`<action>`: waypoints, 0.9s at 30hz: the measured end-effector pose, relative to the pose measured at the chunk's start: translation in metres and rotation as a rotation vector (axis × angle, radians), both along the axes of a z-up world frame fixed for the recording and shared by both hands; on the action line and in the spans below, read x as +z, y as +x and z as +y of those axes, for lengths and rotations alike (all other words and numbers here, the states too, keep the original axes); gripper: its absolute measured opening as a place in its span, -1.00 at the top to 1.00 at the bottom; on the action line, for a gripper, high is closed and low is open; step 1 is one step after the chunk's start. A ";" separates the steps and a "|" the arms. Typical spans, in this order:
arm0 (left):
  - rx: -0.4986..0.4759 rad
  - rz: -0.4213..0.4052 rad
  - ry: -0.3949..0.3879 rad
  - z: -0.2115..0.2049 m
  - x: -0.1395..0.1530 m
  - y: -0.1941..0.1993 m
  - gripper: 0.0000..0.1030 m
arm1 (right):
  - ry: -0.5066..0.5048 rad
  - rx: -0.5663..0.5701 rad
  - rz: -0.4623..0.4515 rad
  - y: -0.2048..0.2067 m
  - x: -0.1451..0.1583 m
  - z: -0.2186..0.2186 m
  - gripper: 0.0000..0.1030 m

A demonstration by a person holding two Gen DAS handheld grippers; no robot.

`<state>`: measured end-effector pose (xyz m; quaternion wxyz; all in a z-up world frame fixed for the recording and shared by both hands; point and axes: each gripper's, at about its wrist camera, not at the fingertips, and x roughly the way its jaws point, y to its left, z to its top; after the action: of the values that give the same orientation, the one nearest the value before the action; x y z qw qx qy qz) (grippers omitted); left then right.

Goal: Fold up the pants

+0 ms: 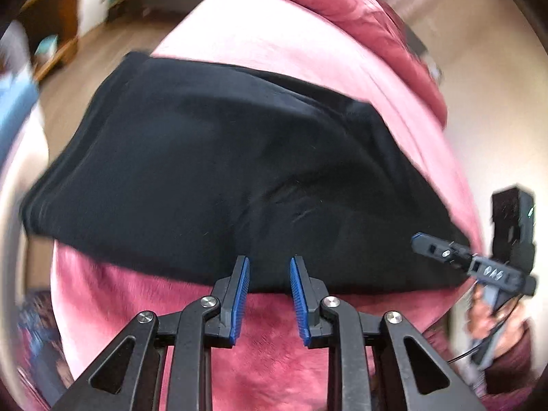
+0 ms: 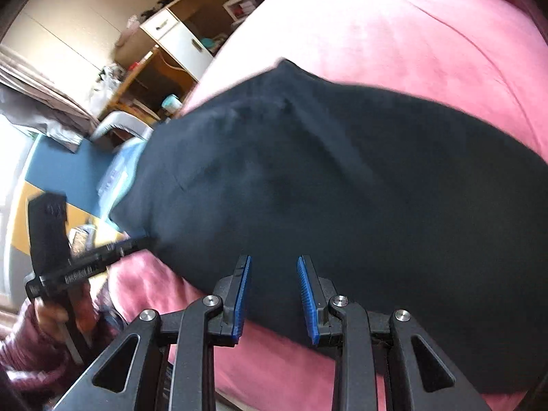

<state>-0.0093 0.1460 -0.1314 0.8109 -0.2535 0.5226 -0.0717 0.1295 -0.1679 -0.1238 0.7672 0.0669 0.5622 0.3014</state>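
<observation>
Black pants [image 1: 219,171] lie folded into compact block on pink blanket [image 1: 274,349]; left gripper [image 1: 269,294] and right gripper [image 2: 274,298] released, empty; folding apparently near complete.

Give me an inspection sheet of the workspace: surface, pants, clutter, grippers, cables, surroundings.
Surface: pink blanket over a bed.
Job's things: black pants, lying folded across the blanket.
Clutter: nothing seen on the blanket.
Grippers: left gripper and right gripper both have jaws apart, nothing between them, at the pants' near edge.
Cables: thin dark cable under the right gripper.
Surroundings: wooden shelves, white drawers, blue mat.
</observation>
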 end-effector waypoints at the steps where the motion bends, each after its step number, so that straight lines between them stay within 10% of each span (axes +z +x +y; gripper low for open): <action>1: 0.023 0.006 -0.023 0.005 0.000 -0.002 0.51 | 0.009 0.027 -0.004 0.002 0.003 0.009 0.43; 4: 0.087 -0.008 -0.061 0.021 0.003 -0.009 0.46 | -0.010 0.147 -0.019 -0.012 0.008 0.032 -0.03; 9: 0.148 0.025 -0.124 0.035 -0.005 -0.010 0.42 | -0.202 0.289 -0.098 -0.050 -0.009 0.059 -0.08; 16: 0.180 0.030 -0.071 0.030 -0.005 -0.006 0.81 | -0.320 0.291 -0.201 -0.063 -0.022 0.057 0.80; 27: 0.183 -0.024 0.037 0.027 0.011 -0.004 0.79 | -0.265 0.304 -0.144 -0.077 -0.029 0.047 0.81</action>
<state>-0.0137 0.1726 -0.1204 0.8248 -0.2844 0.4885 0.0092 0.0525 -0.1212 -0.1529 0.7532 -0.1416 0.5444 0.3411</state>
